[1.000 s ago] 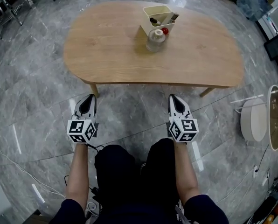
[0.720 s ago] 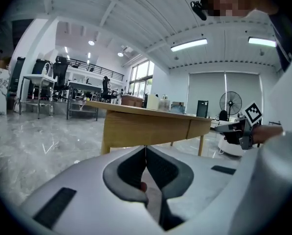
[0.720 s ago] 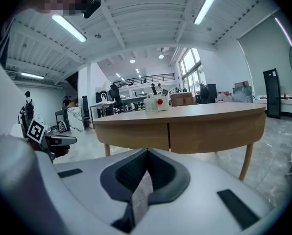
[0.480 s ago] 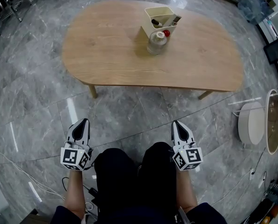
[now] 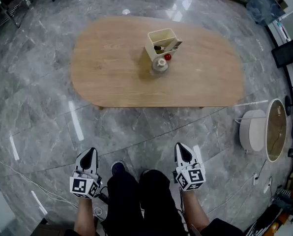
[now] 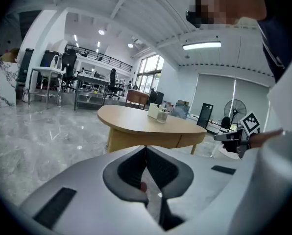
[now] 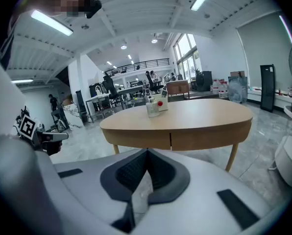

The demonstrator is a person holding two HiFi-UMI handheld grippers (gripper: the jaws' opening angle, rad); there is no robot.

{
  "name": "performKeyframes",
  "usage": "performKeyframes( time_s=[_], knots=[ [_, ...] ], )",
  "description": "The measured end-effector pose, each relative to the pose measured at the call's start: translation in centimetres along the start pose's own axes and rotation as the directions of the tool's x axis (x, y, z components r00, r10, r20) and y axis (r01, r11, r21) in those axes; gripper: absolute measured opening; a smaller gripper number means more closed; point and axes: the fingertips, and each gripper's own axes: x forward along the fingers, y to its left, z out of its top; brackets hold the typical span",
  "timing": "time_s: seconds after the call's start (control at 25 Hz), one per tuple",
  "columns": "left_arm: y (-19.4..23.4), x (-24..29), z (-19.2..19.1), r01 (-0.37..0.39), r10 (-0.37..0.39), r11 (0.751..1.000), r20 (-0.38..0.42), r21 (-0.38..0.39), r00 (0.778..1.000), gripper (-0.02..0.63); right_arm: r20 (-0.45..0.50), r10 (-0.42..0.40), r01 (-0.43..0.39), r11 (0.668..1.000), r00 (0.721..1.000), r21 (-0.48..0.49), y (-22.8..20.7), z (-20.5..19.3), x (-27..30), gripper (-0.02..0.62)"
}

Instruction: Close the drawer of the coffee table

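Note:
The oval wooden coffee table (image 5: pixel 117 68) stands on the grey marble floor, well ahead of me. In the right gripper view its drawer front (image 7: pixel 209 136) sits flush with the table's side, a thin seam beside it. A white box (image 5: pixel 162 39) and a glass jar (image 5: pixel 159 66) rest on the tabletop. My left gripper (image 5: pixel 89 151) and right gripper (image 5: pixel 180 146) hover low beside my knees, far from the table. Both are shut with nothing between the jaws, as the left gripper view (image 6: pixel 146 148) and right gripper view (image 7: pixel 147 153) show.
A round white side table (image 5: pixel 252 129) and a round wood-rimmed piece (image 5: pixel 276 130) stand to the right. Cables (image 5: pixel 18 176) trail over the floor at the left. My dark-trousered legs (image 5: pixel 141 195) fill the space between the grippers. Desks and chairs stand far behind the table.
Both grippers have drawn back from the table's near edge toward my body. The table now lies farther away and its legs are nearly hidden from above.

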Motion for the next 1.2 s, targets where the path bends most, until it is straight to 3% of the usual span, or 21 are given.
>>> performKeyframes(
  time_s=[0.24, 0.52, 0.68, 0.88, 1.2],
  knots=[
    [-3.0, -5.6, 9.8, 0.022, -0.028, 0.996, -0.062, -0.088, 0.998, 0.026, -0.107, -0.014, 0.024, 0.995, 0.994, 0.095, 2.3, 5.8, -6.1, 0.026],
    [-5.5, -13.9, 24.5, -0.011, 0.009, 0.999, -0.05, -0.05, 0.999, 0.026, -0.12, 0.03, -0.022, 0.997, 0.992, 0.069, 7.5, 17.3, -14.4, 0.026],
    [-7.4, -17.6, 30.3, -0.007, 0.005, 0.999, -0.057, -0.046, 0.998, 0.026, -0.138, 0.031, -0.022, 0.998, 0.99, 0.062, 9.5, 22.7, -19.2, 0.026],
    [-9.2, -21.3, 33.6, -0.005, 0.003, 1.0, -0.08, -0.022, 0.997, 0.026, -0.099, 0.02, -0.016, 0.999, 0.995, 0.038, 10.8, 28.5, -23.5, 0.026],
    [-11.6, -23.4, 36.1, 0.062, -0.062, 0.998, -0.103, -0.009, 0.993, 0.026, -0.067, -0.016, 0.022, 0.996, 0.998, 0.09, 11.5, 31.8, -27.5, 0.026]
  ],
)
